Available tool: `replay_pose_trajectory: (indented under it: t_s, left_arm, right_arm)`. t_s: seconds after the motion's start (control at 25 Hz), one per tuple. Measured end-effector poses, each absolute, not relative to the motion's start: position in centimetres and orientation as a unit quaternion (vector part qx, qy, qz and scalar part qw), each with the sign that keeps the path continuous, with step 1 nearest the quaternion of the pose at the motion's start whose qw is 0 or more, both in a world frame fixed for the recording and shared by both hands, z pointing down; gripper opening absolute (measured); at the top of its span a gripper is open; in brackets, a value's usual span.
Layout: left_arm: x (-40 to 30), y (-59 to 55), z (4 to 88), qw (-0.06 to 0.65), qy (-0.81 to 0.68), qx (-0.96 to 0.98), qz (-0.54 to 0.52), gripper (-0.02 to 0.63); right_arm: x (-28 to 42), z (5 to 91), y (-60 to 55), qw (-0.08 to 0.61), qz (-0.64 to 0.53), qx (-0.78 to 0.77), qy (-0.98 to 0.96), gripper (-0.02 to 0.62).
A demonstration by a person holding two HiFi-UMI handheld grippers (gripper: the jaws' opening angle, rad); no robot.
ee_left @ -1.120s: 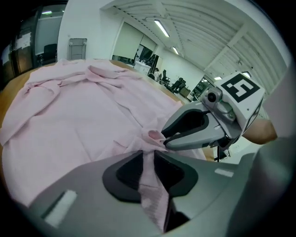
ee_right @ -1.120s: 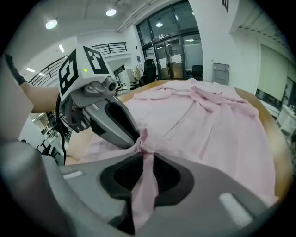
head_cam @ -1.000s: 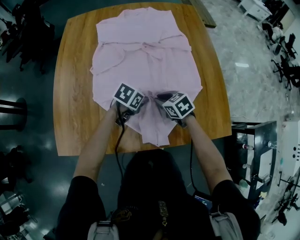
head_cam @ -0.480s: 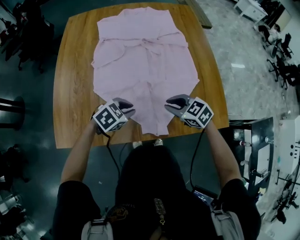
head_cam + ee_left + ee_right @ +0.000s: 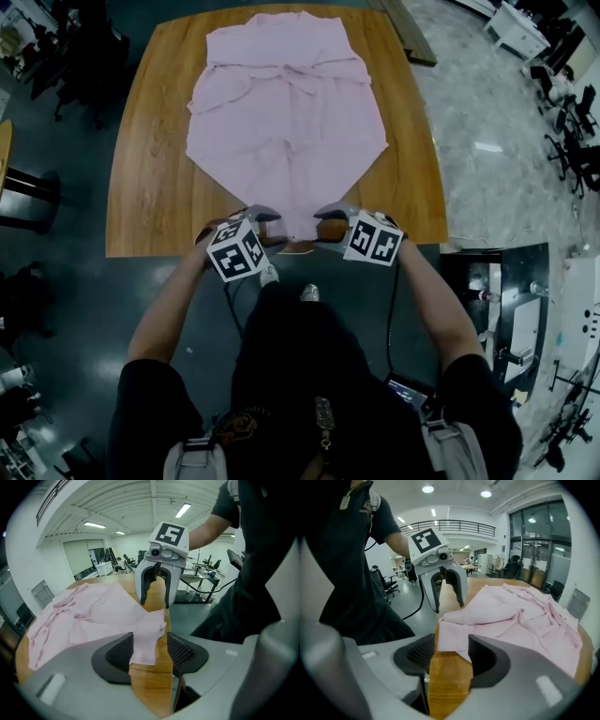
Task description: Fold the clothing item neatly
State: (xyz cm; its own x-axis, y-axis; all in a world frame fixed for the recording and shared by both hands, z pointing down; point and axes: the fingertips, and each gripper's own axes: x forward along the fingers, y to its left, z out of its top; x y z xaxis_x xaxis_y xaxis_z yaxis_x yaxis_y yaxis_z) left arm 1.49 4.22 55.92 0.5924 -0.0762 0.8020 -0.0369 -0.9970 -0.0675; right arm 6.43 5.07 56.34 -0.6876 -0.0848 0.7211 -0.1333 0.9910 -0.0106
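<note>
Jaws wide on both sides! The left gripper [image 5: 270,225] and the right gripper [image 5: 330,223] sit nose to nose at the bottom edge of the wooden table [image 5: 150,197]. Both pairs of jaws have just been opening, so neither clamps anything. Between them lies the hem tip [image 5: 146,637] of the pink garment [image 5: 286,122], which stretches flat from there up the middle of the frame. That layout reads as a smoothing pull: cloth drawn long and straight toward the person, likely so a clean fold can start from a flat sheet.

In the left gripper view the tip lies on the wood between the pads, close against the left one; whether it touches, I cannot tell. In the right gripper view the same tip lies between the open pads, nothing pressing on it. In the head view the two grippers cover the tip itself. The garment's far end runs almost to the top edge of the frame, and its collar is hard to make out.
</note>
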Motion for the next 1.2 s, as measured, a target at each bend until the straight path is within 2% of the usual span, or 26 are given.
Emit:
replay_pose_trajectory:
  t_s: [0.2,0.32,0.4,0.44,0.48,0.52,0.64,0.96,1.2]
  left_arm:
    - [3.0,4.6,58.8,0.06,0.023,-0.863,-0.502,0.242]
    - [3.7,4.2,59.9,0.055,0.025,-0.854,-0.516,0.241]
    - [3.8,4.3,60.6,0.051,0.025,-0.853,-0.518,0.213]
    - [3.8,4.3,60.6,0.049,0.029,-0.855,-0.515,0.207]
    - [3.8,4.1,60.5,0.045,0.036,-0.859,-0.509,0.194]
    - [3.8,3.7,60.2,0.043,0.044,-0.862,-0.503,0.147]
    - [3.7,2.6,58.1,0.045,0.07,-0.874,-0.48,0.093]
    - [3.8,-1.8,48.2,0.076,0.094,-0.897,-0.426,0.086]
    - [3.7,-8.4,42.3,0.094,0.082,-0.907,-0.402,0.084]
  right_arm:
    - [5.8,59.2,5.6,0.432,-0.004,0.026,-0.901,0.222]
    - [5.2,59.9,5.1,0.429,0.003,0.027,-0.903,0.222]
    - [4.8,60.4,4.9,0.43,0.001,0.033,-0.902,0.216]
    - [4.8,60.5,4.6,0.429,-0.003,0.041,-0.902,0.202]
    - [4.9,60.4,4.2,0.427,-0.006,0.05,-0.903,0.128]
    - [4.8,60.2,3.9,0.425,-0.009,0.056,-0.904,0.094]
    - [4.9,58.6,3.1,0.403,-0.013,0.069,-0.913,0.048]
    - [5.5,48.6,-1.6,0.318,-0.051,0.116,-0.94,0.037]
    - [5.4,42.6,-8.2,0.298,-0.081,0.14,-0.941,0.037]
